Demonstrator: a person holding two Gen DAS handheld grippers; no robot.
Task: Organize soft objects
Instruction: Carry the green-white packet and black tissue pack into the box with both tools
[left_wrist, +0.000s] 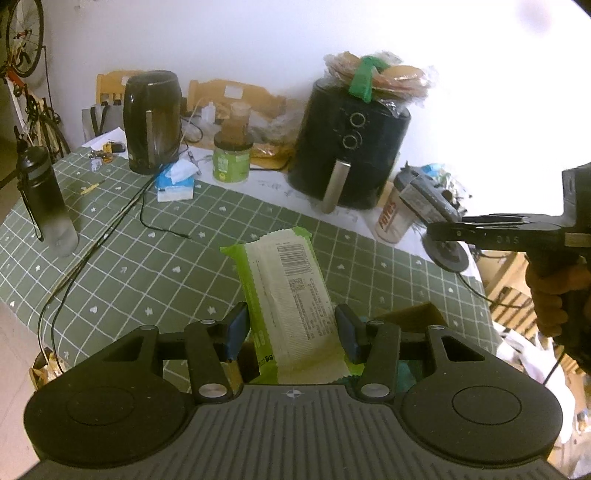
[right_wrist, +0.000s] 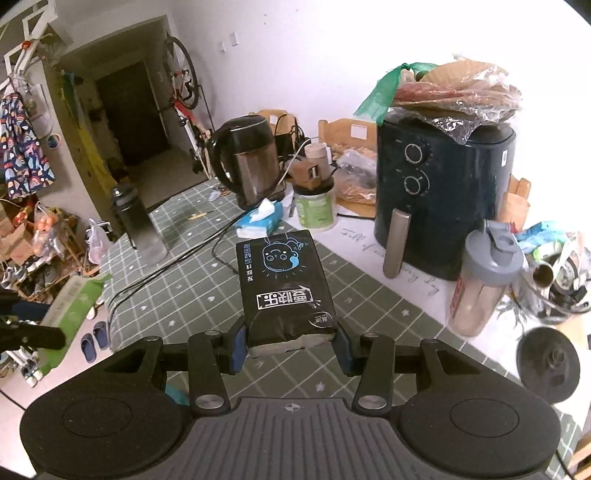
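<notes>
- Carry step under way: left tongs (left_wrist: 291, 328) clamped on green-and-white tissue pack (left_wrist: 286, 291), lifted clear above the desk (left_wrist: 129, 266).
- Right tongs (right_wrist: 288, 343) gripping black tissue pack (right_wrist: 284, 288), pointing toward twelve o'clock.
- Next, probably: find a drop spot, lower gently, release.

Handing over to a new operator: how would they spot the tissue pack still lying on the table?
Start at the black air fryer, then go left past the green-labelled jar to the electric kettle. In front of the kettle lies the blue tissue pack, the only pack with a white tissue sticking out.
</notes>
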